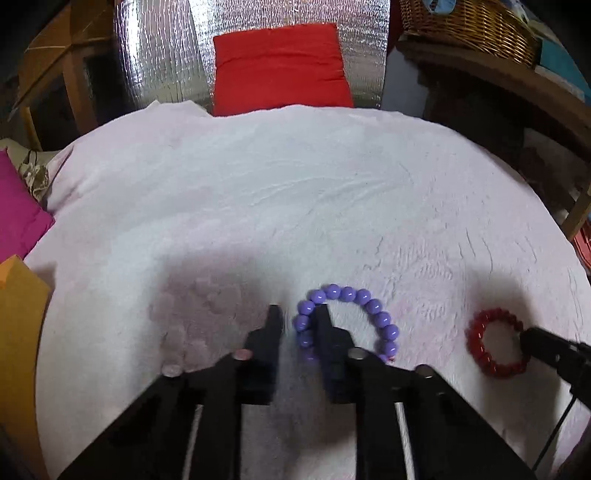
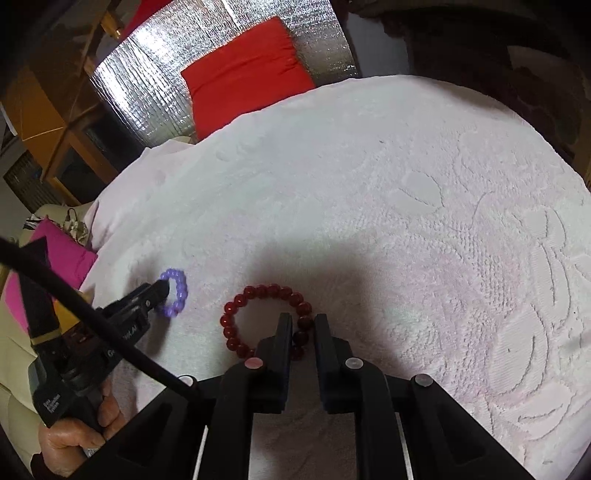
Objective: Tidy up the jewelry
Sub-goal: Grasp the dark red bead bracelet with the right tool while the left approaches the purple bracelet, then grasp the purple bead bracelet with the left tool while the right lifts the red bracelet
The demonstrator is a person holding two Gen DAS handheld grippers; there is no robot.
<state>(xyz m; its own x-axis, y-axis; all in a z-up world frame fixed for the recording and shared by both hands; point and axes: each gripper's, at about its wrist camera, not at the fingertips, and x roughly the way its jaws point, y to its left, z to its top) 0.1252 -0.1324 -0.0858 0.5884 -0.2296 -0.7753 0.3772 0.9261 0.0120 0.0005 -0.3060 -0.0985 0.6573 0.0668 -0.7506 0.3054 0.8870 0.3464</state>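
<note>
A purple bead bracelet [image 1: 364,299] lies on the white towel [image 1: 277,192]. My left gripper [image 1: 298,314] straddles its left side: one finger stands inside the ring, the other outside, with a gap between them. A dark red bead bracelet [image 2: 255,295] lies on the towel to the right. My right gripper [image 2: 302,320] has its two fingers on either side of the red bracelet's right beads, close against them. The red bracelet [image 1: 480,347] and the right gripper's tip also show in the left wrist view. The purple bracelet [image 2: 177,291] and left gripper show in the right wrist view.
A red cushion [image 1: 280,66] lies beyond the towel's far edge against a silver foil sheet [image 1: 162,51]. A magenta cushion [image 1: 18,214] and an orange box [image 1: 18,332] sit at the left. A wicker basket [image 1: 469,26] stands on a wooden shelf at the far right.
</note>
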